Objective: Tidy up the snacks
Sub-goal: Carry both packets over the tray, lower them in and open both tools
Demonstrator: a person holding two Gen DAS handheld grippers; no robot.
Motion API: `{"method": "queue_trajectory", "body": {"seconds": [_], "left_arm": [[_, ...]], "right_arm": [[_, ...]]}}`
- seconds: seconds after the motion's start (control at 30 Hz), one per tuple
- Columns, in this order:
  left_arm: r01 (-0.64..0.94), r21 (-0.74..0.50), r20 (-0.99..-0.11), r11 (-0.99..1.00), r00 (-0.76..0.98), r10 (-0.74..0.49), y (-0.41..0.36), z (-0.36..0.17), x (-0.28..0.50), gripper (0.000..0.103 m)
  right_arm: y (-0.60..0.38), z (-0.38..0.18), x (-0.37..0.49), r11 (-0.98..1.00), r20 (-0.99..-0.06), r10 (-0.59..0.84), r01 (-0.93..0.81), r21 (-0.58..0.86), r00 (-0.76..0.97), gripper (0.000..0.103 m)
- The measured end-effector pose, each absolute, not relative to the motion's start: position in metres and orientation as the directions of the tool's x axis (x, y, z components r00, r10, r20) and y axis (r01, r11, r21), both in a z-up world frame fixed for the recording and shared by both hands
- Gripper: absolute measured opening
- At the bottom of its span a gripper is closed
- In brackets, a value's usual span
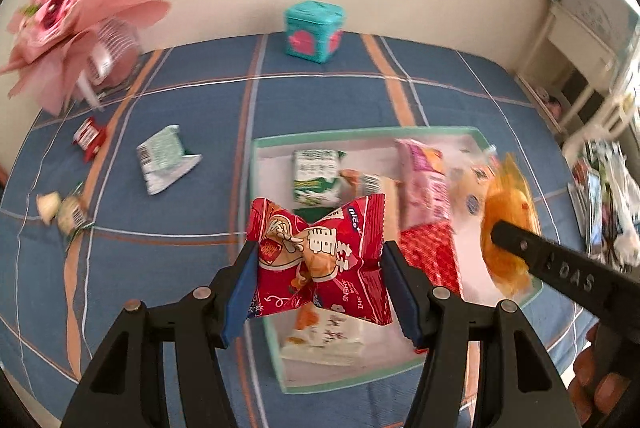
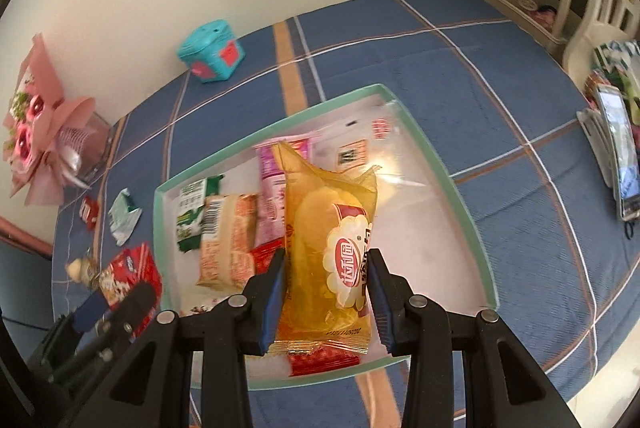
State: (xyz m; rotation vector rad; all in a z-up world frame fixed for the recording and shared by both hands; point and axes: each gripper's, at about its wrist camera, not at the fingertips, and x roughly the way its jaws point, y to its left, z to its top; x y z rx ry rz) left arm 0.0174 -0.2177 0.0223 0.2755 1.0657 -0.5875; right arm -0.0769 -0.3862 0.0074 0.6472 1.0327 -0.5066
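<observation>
While both grippers carry a snack over the bed, the state reads so:

Left gripper [image 1: 318,264]: jaws closed on the red snack packet [image 1: 320,260], pinching its waist, held above the near-left corner of the tray [image 1: 256,187].

Right gripper [image 2: 326,292]: jaws closed on the yellow cake packet [image 2: 330,240]; its long axis runs forward, along the fingers, over the tray's near edge.

Tray: already holds green, orange, pink and red packets, mostly on its left half; right half looks bare.

Deciding relation: both packets hang directly above the tray, so release means lowering; the right one sits nearer the bare side.

Loose snacks: green packet [image 1: 166,159], small red packet [image 1: 90,139], on the bedsheet [image 1: 320,99] left of the tray, nearer the left gripper.
</observation>
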Motion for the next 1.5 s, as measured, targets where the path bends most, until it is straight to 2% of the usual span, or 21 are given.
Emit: {"method": "queue_trajectory", "body": {"seconds": [0.3,0.67,0.93,1.07,1.23,1.5], "left_arm": [[0.666,-0.012,-0.895,0.746,0.326,-0.305,-0.254,0.011,-0.01,0.063],[0.687,0.019,-0.918,0.726,0.3,-0.26,-0.266,-0.011,-0.015,0.063],[0.683,0.003,-0.926,0.73,0.277,-0.256,-0.264,-0.015,-0.011,0.064],[0.683,-0.006,-0.929,0.73,0.267,-0.257,-0.263,-0.016,-0.011,0.07],[0.682,-0.014,-0.925,0.731,0.268,-0.268,-0.261,-0.014,-0.01,0.071],[0.596,-0.065,-0.919,0.8,0.277,-0.28,-0.238,-0.008,0.015,0.071]], "right_arm": [[-0.394,-0.002,-0.079,0.693,-0.911,-0.074,0.678,0.246,0.406,0.041],[-0.394,-0.019,-0.075,0.693,-0.931,-0.054,0.685,0.224,0.36,0.041],[-0.393,-0.018,-0.076,0.693,-0.933,-0.058,0.687,0.218,0.354,0.042],[-0.393,-0.019,-0.075,0.692,-0.935,-0.057,0.689,0.216,0.35,0.046],[-0.392,-0.018,-0.076,0.692,-0.935,-0.063,0.691,0.21,0.348,0.048],[-0.39,-0.018,-0.075,0.698,-0.935,-0.069,0.686,0.204,0.347,0.048]]}}
